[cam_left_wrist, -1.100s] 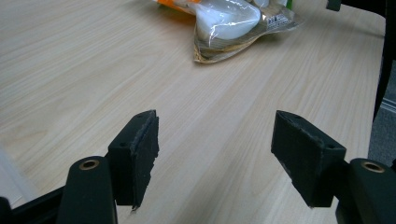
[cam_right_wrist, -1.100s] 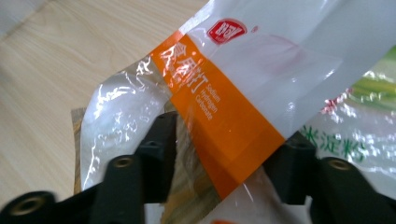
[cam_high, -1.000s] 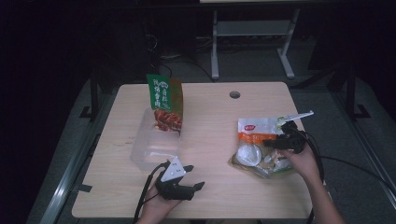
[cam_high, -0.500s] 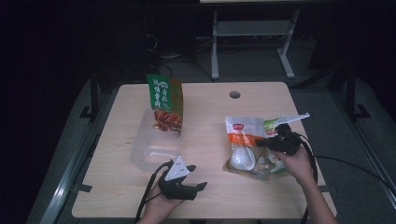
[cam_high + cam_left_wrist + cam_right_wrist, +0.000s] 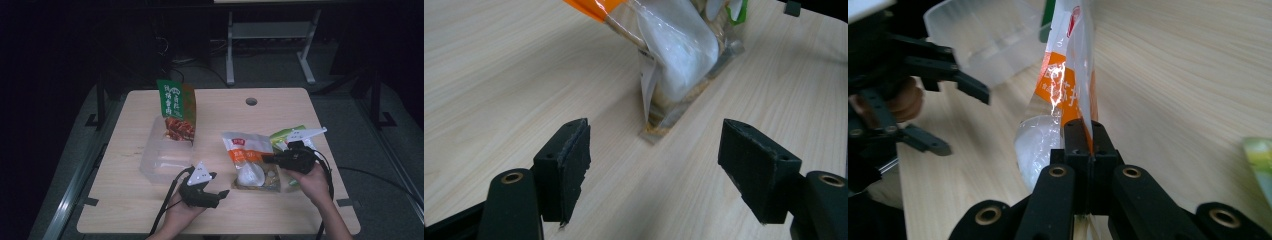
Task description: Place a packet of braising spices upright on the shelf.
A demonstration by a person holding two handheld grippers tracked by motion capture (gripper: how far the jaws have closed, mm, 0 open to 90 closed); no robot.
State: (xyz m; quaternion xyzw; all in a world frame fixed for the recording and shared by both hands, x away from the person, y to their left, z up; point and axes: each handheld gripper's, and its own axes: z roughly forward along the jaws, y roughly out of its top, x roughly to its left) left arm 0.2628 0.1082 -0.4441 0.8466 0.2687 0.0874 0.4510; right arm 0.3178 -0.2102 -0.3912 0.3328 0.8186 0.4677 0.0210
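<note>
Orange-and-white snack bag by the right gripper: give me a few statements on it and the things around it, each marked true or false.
1. The right gripper has its jaws shut on the edge of the orange-and-white snack bag. True.
2. The left gripper is also clamped on that bag. False: its jaws stand open over bare table, with the bag's corner ahead of them.
3. The green pouch stands upright in the clear plastic container. True.
4. The clear plastic container sits to the right of the snack bag in the high view. False: it sits to its left, beyond the left gripper.
5. A second green packet lies by the right gripper. True.
</note>
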